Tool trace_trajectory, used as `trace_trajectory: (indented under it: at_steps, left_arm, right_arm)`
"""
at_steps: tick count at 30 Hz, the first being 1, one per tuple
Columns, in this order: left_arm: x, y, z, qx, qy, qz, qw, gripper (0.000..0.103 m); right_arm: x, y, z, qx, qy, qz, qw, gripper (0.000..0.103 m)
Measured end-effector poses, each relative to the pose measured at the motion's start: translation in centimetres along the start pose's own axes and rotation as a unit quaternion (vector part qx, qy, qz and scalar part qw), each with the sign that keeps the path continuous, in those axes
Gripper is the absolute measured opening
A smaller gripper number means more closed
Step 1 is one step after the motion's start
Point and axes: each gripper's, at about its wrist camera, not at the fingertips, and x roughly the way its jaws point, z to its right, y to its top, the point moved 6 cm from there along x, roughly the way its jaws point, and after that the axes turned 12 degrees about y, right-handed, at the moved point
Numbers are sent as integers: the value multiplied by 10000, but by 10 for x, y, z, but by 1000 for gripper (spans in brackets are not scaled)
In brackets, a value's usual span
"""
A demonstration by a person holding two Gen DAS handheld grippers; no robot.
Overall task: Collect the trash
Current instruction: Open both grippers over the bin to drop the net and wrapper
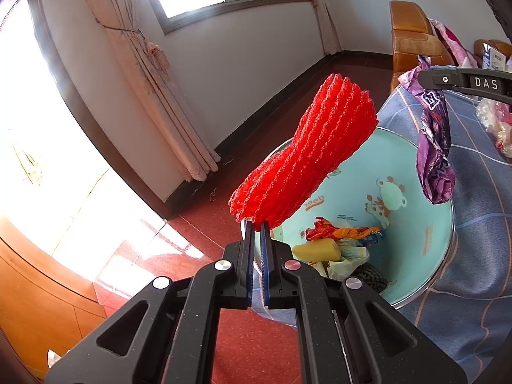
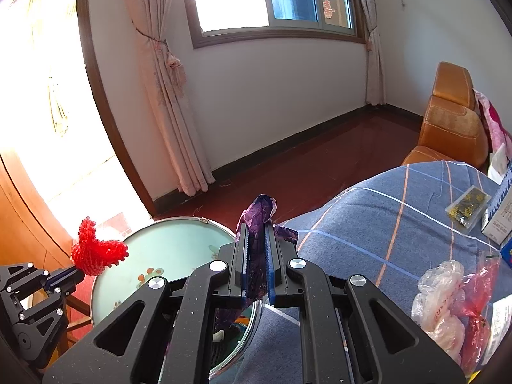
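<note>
Left gripper (image 1: 255, 224): clamped on a red foam net (image 1: 307, 153) — held above the bin (image 1: 416, 249).
Right gripper (image 2: 257, 224): clamped on a purple wrapper (image 2: 259, 211) — dangling over the bin's rim.

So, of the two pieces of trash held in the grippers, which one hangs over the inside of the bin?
The purple wrapper in the right gripper: it dangles above the bin. The red foam net, in the left gripper, sticks upward near the rim.

Each camera rides close behind its own tongs, peering down along the fingers. Both take in the pale green bin (image 1: 412, 172) (image 2: 166, 249) just beyond the tips, and the window wall (image 1: 256, 51) (image 2: 272, 89) far past them.
</note>
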Motion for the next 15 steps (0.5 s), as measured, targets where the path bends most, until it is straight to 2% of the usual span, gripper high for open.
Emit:
trace_trajectory:
  at_steps: [12, 14, 15]
  left_arm:
    - [0, 0, 4, 20, -39, -8, 10000, 5]
    - [0, 0, 5, 13, -79, 7, 10000, 8]
    - [-1, 1, 7, 9, -115, 30, 9999, 8]
  right_arm:
    - [2, -2, -1, 5, 46, -42, 10000, 10]
    - [3, -3, -4, -8, 148, -87, 9999, 15]
    - [2, -3, -6, -18, 201, -67, 9998, 22]
